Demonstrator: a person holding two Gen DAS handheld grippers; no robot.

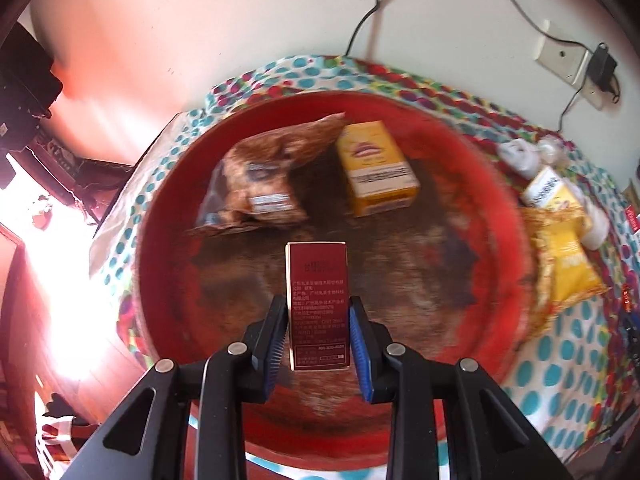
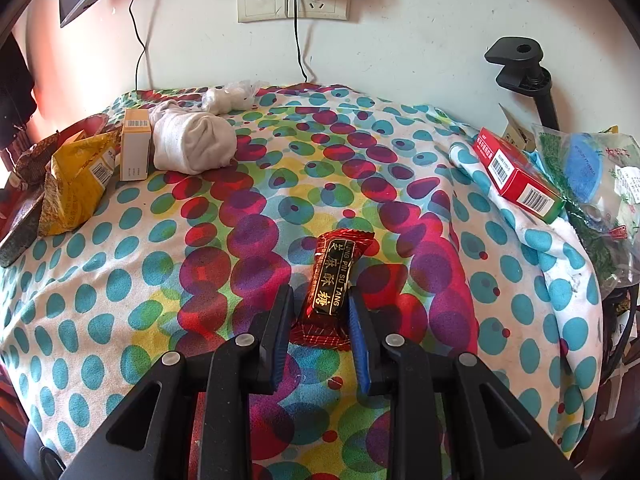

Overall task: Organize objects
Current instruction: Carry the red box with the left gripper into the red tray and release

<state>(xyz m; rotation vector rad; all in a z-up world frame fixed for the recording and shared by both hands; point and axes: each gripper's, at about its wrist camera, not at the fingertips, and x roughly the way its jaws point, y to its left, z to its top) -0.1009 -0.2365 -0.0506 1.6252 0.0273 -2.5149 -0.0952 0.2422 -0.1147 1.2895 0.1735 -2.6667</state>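
Your left gripper (image 1: 319, 330) pinches the dark red box (image 1: 318, 304) above the red basin (image 1: 508, 288); released tilted, it could topple. Your right gripper (image 2: 320, 328) clamps the candy bar (image 2: 329, 285) on the tablecloth (image 2: 120, 280); its slick wrapper may slip.

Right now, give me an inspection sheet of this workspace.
Surface: dotted cloth covers the table.
Job's things: dark red box over the red tray; tray holds a brown packet and a yellow box; red candy on the cloth.
Clutter: white sock, yellow bag, red carton.
Grippers: left gripper shut on the box; right gripper around the candy, grip unclear.
Cables: charger cable from wall outlet.
Surroundings: white wall.
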